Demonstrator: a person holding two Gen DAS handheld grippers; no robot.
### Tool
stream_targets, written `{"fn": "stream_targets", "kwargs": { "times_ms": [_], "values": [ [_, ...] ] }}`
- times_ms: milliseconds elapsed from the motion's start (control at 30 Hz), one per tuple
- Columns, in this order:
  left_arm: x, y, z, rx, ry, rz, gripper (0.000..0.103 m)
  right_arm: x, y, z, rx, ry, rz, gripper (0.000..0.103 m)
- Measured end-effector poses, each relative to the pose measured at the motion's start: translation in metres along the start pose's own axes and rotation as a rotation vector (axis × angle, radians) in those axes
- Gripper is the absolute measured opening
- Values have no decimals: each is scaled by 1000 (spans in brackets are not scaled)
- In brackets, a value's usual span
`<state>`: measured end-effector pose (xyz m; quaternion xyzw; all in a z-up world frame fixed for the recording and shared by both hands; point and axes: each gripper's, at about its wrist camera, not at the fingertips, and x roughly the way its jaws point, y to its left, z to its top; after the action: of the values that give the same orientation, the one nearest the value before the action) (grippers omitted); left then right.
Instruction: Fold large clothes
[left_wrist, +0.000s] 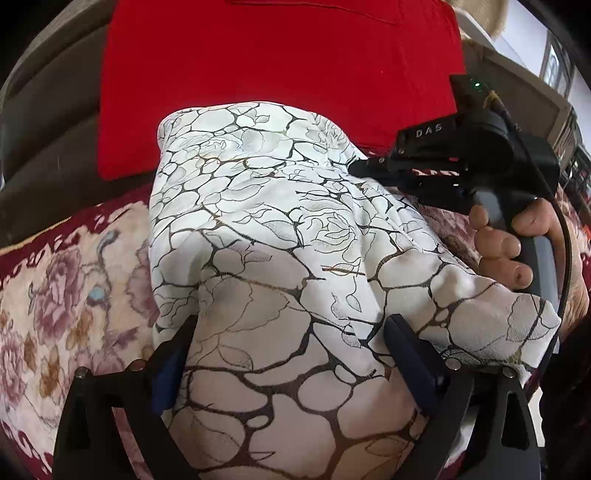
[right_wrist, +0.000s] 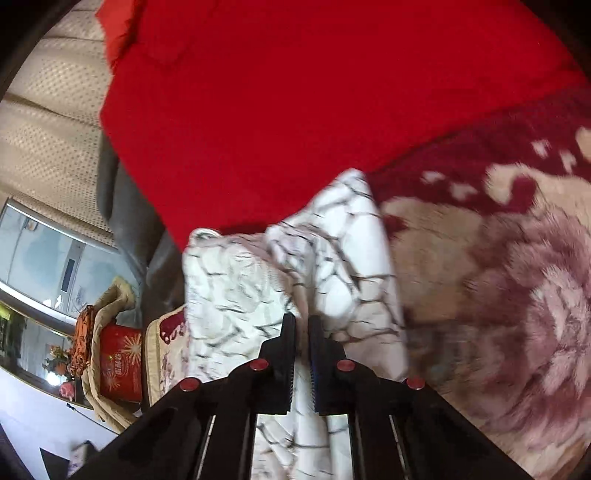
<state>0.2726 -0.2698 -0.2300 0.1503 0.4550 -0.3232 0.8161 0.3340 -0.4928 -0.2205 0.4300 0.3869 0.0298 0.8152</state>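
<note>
A white garment (left_wrist: 258, 221) printed with dark veins and roses lies bunched on a floral blanket. My left gripper (left_wrist: 291, 350) is open wide, its fingers (left_wrist: 177, 354) standing on either side of a bulge of this cloth at the near end. At the right of the left wrist view, my right gripper (left_wrist: 360, 168) bites the garment's far edge, with a person's hand (left_wrist: 498, 251) around its handle. In the right wrist view the right gripper (right_wrist: 302, 325) is shut on a fold of the white garment (right_wrist: 236, 295), which runs between the jaws.
A red cloth (left_wrist: 280, 74) (right_wrist: 295, 92) lies spread just behind the garment. The plum and cream floral blanket (left_wrist: 55, 295) (right_wrist: 517, 277) covers the seat. A brown sofa back (left_wrist: 44, 110) rises at the left. A red box (right_wrist: 120, 363) sits by the sofa's end.
</note>
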Motion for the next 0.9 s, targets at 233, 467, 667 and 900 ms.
{"fn": "stream_targets", "kwargs": {
  "times_ms": [233,467,667,900],
  "values": [
    [7,40,8,-110,6,-99,97,-8,9,3,23,39,3,12],
    [-63,107,-8,-269,-136,-123,98,-65,80,-23,-155,-2,33,20],
    [-81,141,-35,-342,-110,51,98,-67,154,-81,-375,88,92,20],
    [-48,98,-50,-205,-25,154,97,-36,135,-149,-479,196,-164,16]
  ]
}}
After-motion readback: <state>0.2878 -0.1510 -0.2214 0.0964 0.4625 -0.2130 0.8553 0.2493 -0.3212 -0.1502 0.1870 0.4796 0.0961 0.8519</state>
